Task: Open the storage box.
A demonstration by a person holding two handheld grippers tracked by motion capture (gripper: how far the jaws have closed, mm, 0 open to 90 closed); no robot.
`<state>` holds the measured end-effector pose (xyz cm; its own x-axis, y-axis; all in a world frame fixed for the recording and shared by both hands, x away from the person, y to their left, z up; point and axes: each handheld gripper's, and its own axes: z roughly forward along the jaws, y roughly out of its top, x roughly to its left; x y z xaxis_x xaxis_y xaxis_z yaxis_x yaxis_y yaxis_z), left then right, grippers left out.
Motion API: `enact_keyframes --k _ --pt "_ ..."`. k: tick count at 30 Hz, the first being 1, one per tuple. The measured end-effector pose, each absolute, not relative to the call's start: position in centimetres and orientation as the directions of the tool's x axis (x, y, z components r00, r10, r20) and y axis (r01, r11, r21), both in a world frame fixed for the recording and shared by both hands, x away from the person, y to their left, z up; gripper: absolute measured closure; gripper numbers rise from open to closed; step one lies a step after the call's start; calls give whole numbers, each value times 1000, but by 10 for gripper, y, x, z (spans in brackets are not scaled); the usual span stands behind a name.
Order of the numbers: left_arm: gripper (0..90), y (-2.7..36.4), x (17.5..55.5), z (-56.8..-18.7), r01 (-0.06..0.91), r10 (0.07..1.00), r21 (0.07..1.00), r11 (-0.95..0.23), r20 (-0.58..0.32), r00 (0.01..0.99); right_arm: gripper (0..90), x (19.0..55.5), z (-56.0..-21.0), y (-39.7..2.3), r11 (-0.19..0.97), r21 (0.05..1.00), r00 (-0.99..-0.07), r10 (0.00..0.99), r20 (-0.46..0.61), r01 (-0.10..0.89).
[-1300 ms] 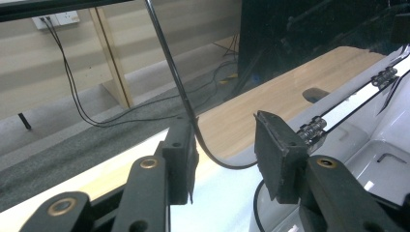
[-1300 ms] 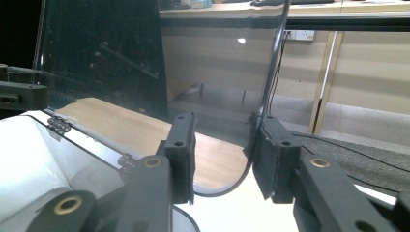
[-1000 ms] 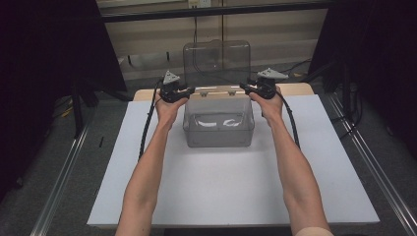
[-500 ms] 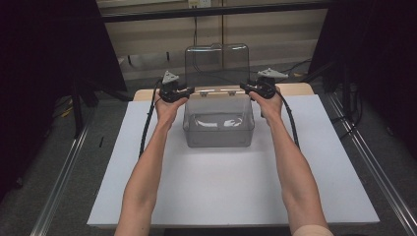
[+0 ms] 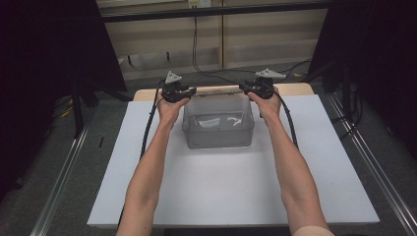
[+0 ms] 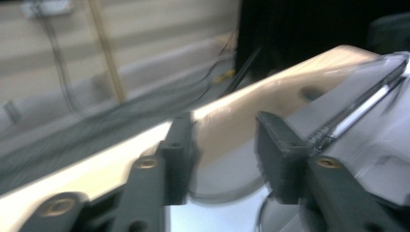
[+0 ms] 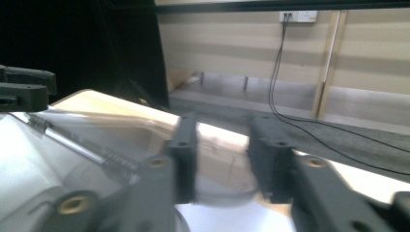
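A clear plastic box [image 5: 219, 132] stands at the far middle of the white board [image 5: 221, 191]. Its clear lid [image 5: 219, 92] lies low between my two grippers, over the box's back rim. My left gripper [image 5: 190, 91] is at the lid's left end. In the left gripper view, the left gripper [image 6: 225, 130] has a rounded clear tab [image 6: 227, 176] of the lid spanning its jaws, and the lid's edge [image 6: 358, 96] runs off to the right. My right gripper [image 5: 245, 88] is at the lid's right end. Its jaws have just been closing, and the right gripper [image 7: 222, 130] has the matching tab [image 7: 222, 181] between them.
The board lies on a wooden table whose far edge [image 5: 295, 89] shows behind the box. Metal rails [image 5: 59, 182] run along both sides, with dark curtains beyond. Black cables [image 5: 196, 44] hang down the pale back wall. The left gripper's body [image 7: 24, 89] shows at the left of the right gripper view.
The lid stood upright behind the box and has swung down to lie low between the grippers. Both hands stay where they were.
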<state>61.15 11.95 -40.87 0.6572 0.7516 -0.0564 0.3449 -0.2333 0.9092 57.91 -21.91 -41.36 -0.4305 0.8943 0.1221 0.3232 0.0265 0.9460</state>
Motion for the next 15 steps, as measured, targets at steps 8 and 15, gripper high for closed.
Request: enact_keyframes --k 8,15 --pt "385 122 610 -407 363 772 906 -218 -67 632 521 576 -417 -226 12 931 -410 900 149 366" --pt "226 127 607 -400 381 796 902 -206 -72 601 465 573 -412 -225 20 937 -413 901 135 349"
